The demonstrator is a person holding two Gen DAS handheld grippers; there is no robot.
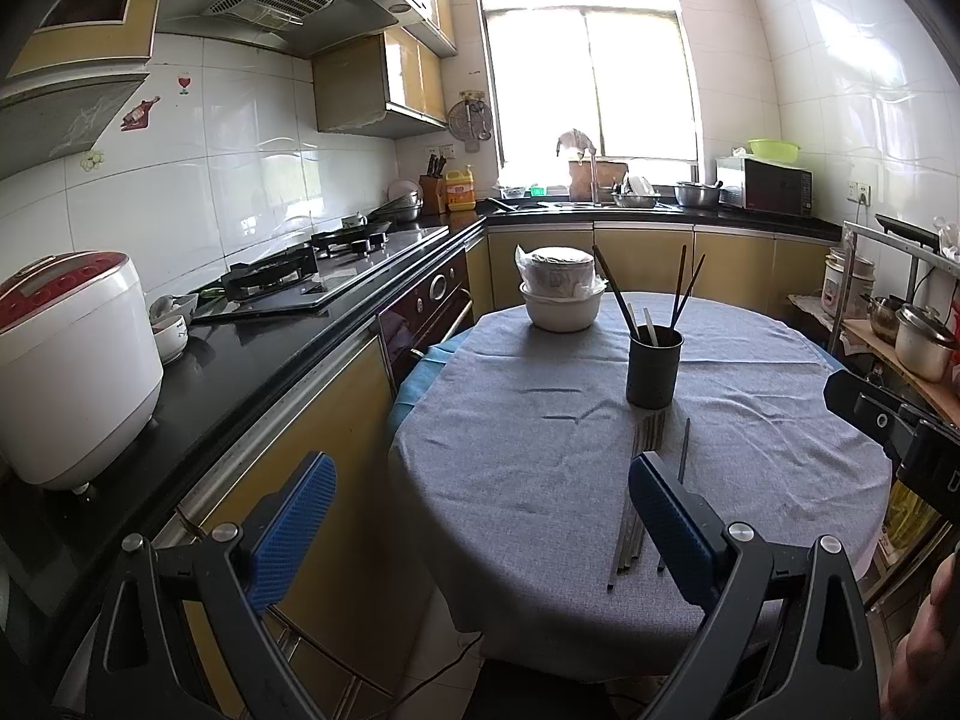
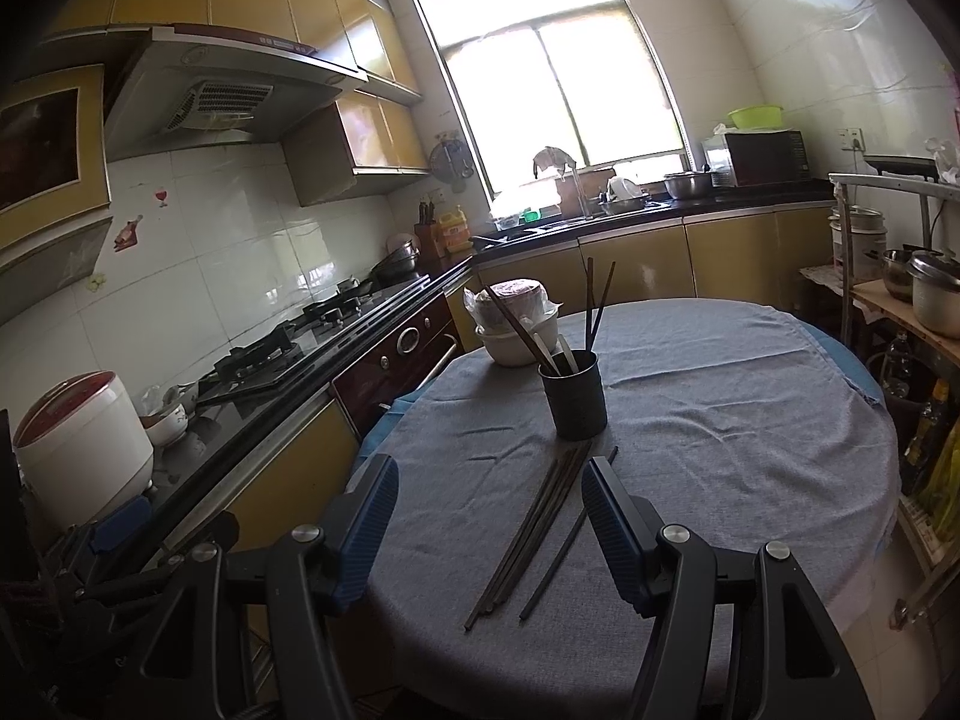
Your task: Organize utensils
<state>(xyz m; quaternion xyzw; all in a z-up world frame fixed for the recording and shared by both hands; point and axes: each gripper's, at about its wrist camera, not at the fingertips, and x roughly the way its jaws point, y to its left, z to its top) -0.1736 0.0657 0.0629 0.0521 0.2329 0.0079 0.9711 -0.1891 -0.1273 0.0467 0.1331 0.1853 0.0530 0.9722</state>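
Nearest, the right gripper (image 2: 489,516) hovered with its blue-padded fingers (image 2: 609,525) spread wide and nothing between them; a bundle of dark chopsticks (image 2: 528,531) lay on the grey tablecloth (image 2: 720,420) in the gap between those fingers, and a single chopstick (image 2: 570,534) lay apart from the bundle, close beside the right-hand finger. Likewise the left gripper (image 1: 480,528) was released and empty, its left-hand finger (image 1: 294,531) out over the table's edge and its right-hand finger in front of the near ends of the same chopsticks. Just beyond the fingertips of both stood the dark utensil cup (image 2: 573,396), upright, with several chopsticks (image 2: 597,306) leaning out of it. Farther off, to the left of the cup, sat a stack of white bowls (image 2: 519,330) partly wrapped in plastic.
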